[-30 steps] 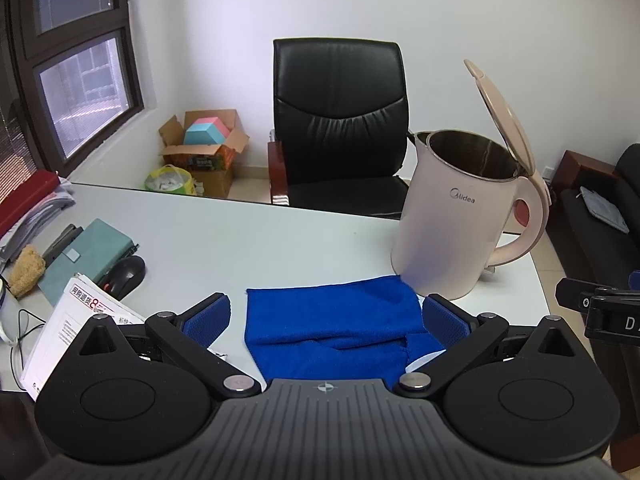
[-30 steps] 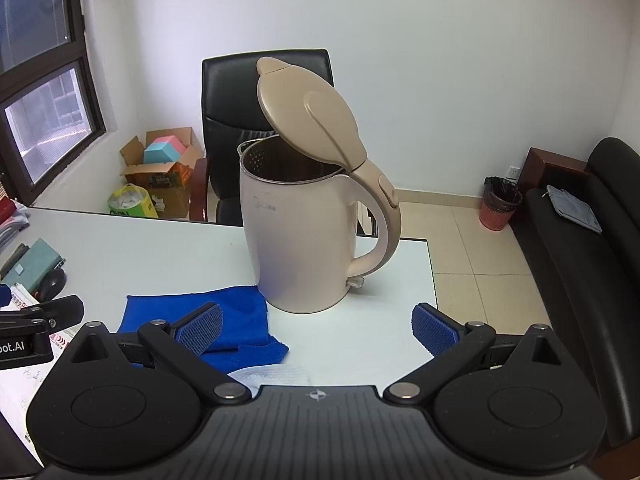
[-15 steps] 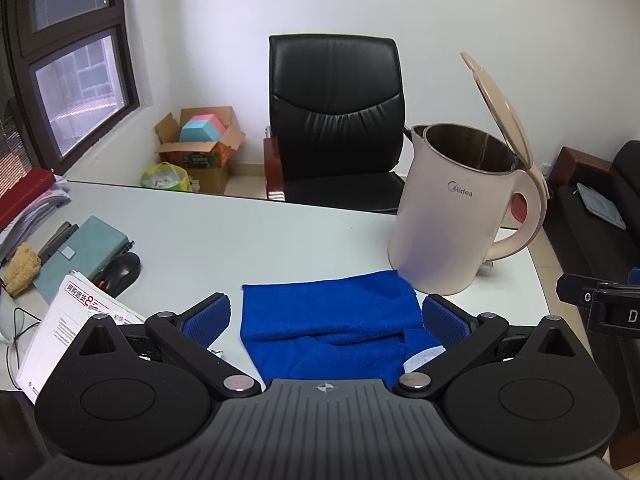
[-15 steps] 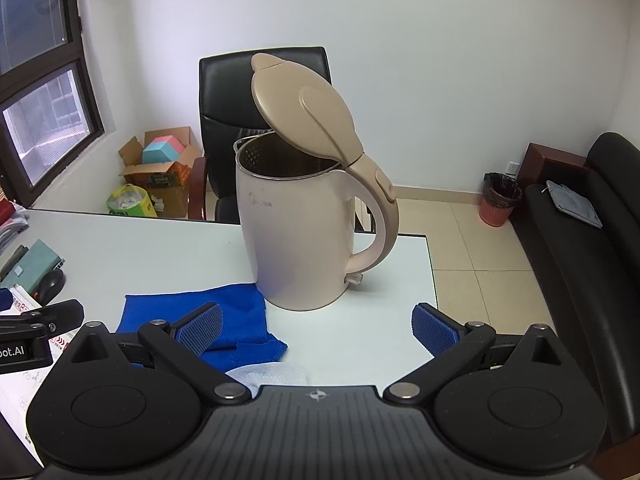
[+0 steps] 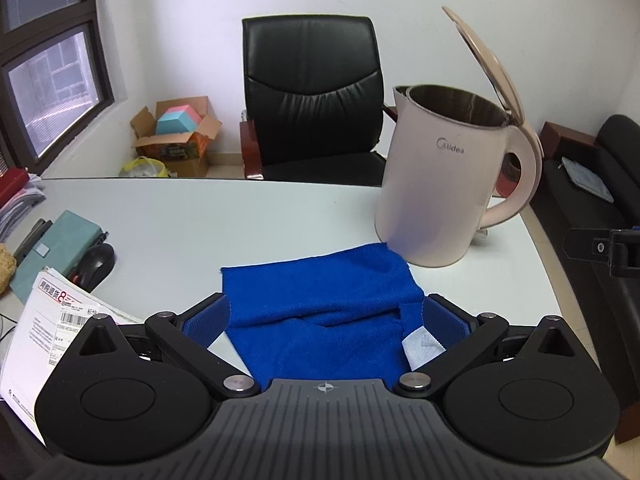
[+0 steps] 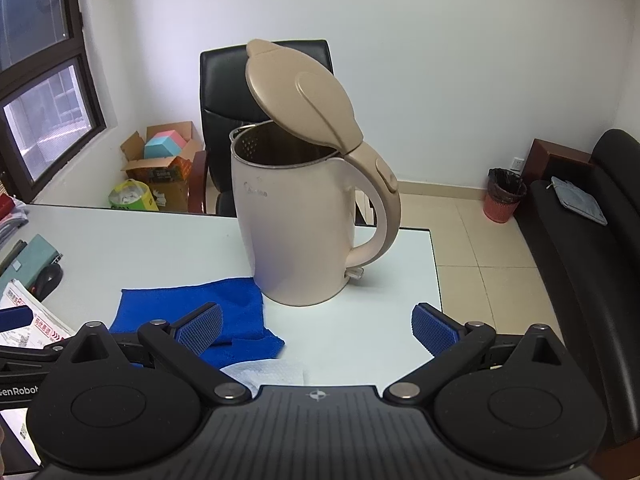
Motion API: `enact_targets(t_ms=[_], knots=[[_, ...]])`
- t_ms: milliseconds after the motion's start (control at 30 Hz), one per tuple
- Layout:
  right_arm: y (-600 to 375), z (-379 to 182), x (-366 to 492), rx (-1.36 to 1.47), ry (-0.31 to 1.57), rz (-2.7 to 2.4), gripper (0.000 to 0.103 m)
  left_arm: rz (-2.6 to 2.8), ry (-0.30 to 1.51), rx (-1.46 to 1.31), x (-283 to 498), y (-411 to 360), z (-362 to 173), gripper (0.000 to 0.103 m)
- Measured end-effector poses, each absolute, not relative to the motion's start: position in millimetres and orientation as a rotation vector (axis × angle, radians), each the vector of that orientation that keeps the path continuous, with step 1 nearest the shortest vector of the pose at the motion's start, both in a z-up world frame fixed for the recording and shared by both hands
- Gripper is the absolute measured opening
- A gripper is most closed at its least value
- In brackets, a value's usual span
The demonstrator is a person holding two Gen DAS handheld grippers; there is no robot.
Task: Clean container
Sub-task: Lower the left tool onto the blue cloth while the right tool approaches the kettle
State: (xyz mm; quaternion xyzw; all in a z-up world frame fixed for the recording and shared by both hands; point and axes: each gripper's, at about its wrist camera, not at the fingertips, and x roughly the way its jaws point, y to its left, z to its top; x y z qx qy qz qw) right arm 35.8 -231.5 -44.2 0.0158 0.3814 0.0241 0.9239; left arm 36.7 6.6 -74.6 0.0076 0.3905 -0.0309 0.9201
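Note:
A cream electric kettle (image 5: 436, 184) (image 6: 296, 232) stands upright on the white desk (image 5: 240, 220) with its lid (image 6: 300, 96) swung up and open. A blue cloth (image 5: 320, 304) (image 6: 192, 312) lies flat on the desk just in front of it, touching its base. My left gripper (image 5: 326, 322) is open, its blue pads either side of the cloth's near part. My right gripper (image 6: 318, 330) is open and empty, in front of the kettle. A white paper towel (image 6: 264, 374) lies by the cloth's near edge.
A mouse (image 5: 94, 264), a teal notebook (image 5: 52, 248) and printed papers (image 5: 52, 320) lie at the desk's left. A black office chair (image 5: 312, 96) stands behind the desk. A black sofa (image 6: 592, 248) and a red bin (image 6: 504, 194) are on the right.
The left gripper has come slightly lower and closer over the cloth. The right gripper has shifted a little, with the kettle now nearer the view's centre. Both stay open.

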Motion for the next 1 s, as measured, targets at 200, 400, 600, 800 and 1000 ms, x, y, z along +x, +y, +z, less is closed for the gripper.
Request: enact_targets(t_ms=[200,400,600,800,1000], knots=[[-236,-58,46,0.045,0.818,0.035,0.103,-0.104,0.828,0.050,46,2,-94,0.103],[-241,-70,55,0.052,0.844,0.024,0.103,-0.149,0.873,0.079,61,3,-118,0.103],[-243,-77,66,0.048,0.858,0.024,0.103,-0.238,0.898,0.147,79,0,-146,0.103],[-243,-82,76,0.041,0.874,0.020,0.103,-0.324,0.904,0.193,96,0,-171,0.103],[-243,-88,85,0.024,0.882,0.019,0.103,-0.379,0.933,0.261,116,3,-193,0.103]])
